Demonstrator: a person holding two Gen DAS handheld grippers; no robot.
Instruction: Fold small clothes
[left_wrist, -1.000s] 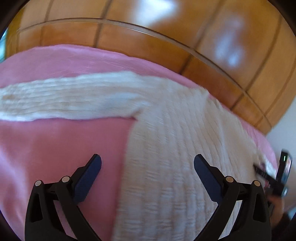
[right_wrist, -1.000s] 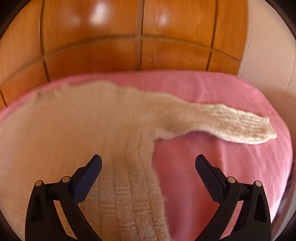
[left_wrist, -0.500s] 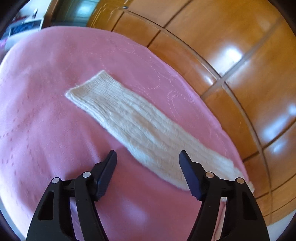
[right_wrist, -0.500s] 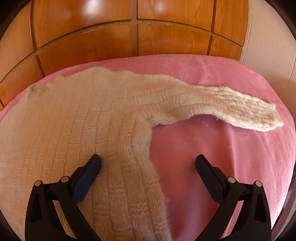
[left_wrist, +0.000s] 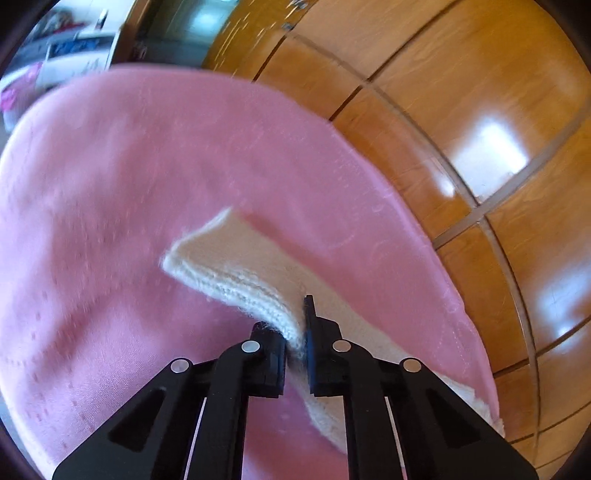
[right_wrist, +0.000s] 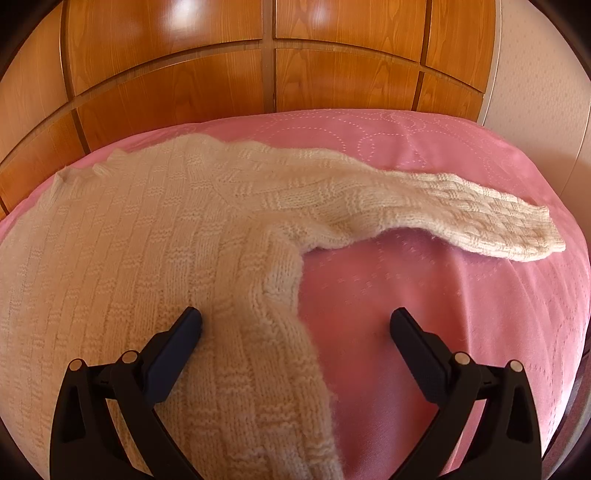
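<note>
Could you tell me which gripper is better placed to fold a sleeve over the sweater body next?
Left. The left gripper is already shut on a sleeve; the right gripper hangs open above the sweater body, holding nothing.

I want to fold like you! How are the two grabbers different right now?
The left gripper has just closed its fingers, and they pinch one cream sleeve of the sweater, lifting its edge. The right gripper has its fingers wide apart and holds nothing, with the sweater's side edge between them. Both are black and point down at the pink bedcover.
</note>
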